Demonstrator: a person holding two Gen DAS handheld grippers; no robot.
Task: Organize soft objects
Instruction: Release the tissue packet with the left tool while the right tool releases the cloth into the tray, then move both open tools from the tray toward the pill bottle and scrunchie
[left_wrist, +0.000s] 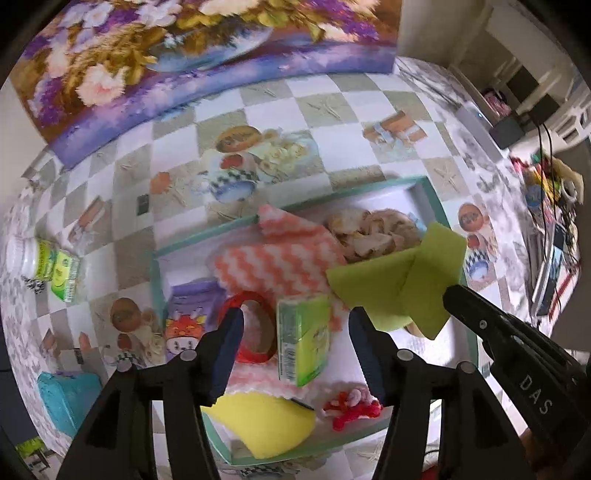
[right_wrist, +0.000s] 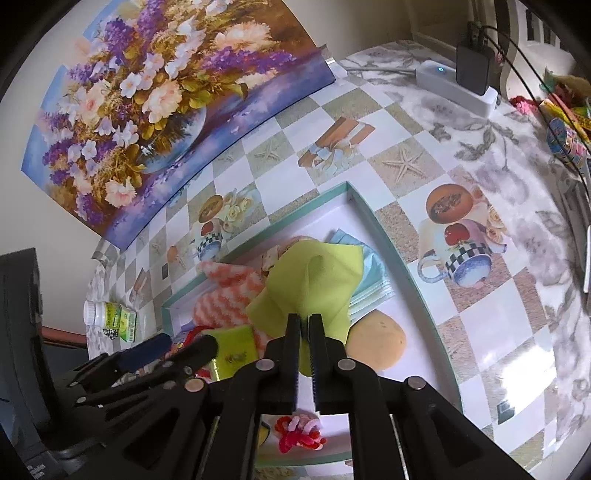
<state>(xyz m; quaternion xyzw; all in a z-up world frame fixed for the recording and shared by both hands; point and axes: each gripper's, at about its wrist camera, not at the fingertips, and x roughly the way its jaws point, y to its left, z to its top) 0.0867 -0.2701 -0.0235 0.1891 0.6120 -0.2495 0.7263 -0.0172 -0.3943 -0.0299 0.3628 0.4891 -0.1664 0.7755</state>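
Right hand-held gripper (right_wrist: 304, 325) narrowly parted around lime-green foam cloth (right_wrist: 314, 280), contact unclear; left hand-held gripper (left_wrist: 295, 321) wide, empty, hiding red tape ring (left_wrist: 255, 325) partly.

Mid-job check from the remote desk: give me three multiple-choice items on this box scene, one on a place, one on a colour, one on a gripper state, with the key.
1. Where does the red tape roll lie?
A. inside the teal-rimmed box
B. on the tablecloth beside the white bottle
C. on the flower painting

2. What colour is the cloth at the right gripper?
A. orange and white
B. lime green
C. teal

3. How does the left gripper stand?
A. shut on the yellow sponge
B. shut on the tape roll
C. open over the box, gripping nothing

Key:
1 A, the roll sits within the box's rim beside the green packet.
2 B, the green cloth hangs from that gripper's tips.
3 C, its blue-padded fingers stand apart, and the packet between them is not pressed.
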